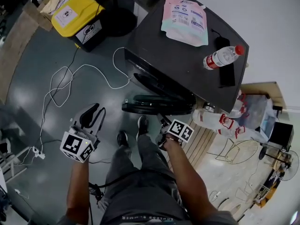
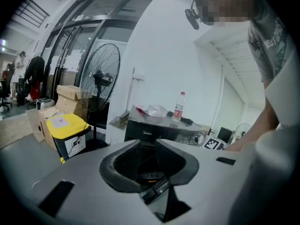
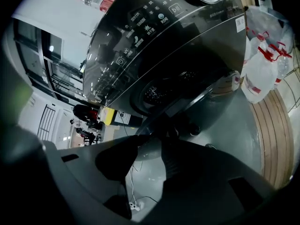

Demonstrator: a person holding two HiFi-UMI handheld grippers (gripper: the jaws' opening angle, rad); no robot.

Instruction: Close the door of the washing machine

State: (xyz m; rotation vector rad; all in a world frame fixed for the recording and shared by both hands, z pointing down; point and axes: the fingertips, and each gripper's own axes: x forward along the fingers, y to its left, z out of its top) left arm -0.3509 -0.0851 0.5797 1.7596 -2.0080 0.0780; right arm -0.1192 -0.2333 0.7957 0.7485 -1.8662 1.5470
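Observation:
The dark washing machine (image 1: pixel 187 55) stands at the upper right of the head view. Its round door (image 1: pixel 157 104) hangs open, swung out in front of the drum. My right gripper (image 1: pixel 164 123) is at the door's outer edge. In the right gripper view the door's rim (image 3: pixel 187 102) runs just past the tips of my right gripper (image 3: pixel 153 137), whose jaws are nearly together, below the drum opening (image 3: pixel 164 90). My left gripper (image 1: pixel 91 114) is held off to the left over the floor, jaws together and holding nothing. The left gripper (image 2: pixel 149 144) faces the machine (image 2: pixel 159 132) from a distance.
On the machine's top lie a detergent pouch (image 1: pixel 185 18), a water bottle (image 1: pixel 222 56) and a black flat object (image 1: pixel 226 64). Plastic bags (image 1: pixel 225 121) sit on the floor at the right. A yellow-lidded bin (image 1: pixel 77 14) and a white cable (image 1: pixel 70 78) lie at the left.

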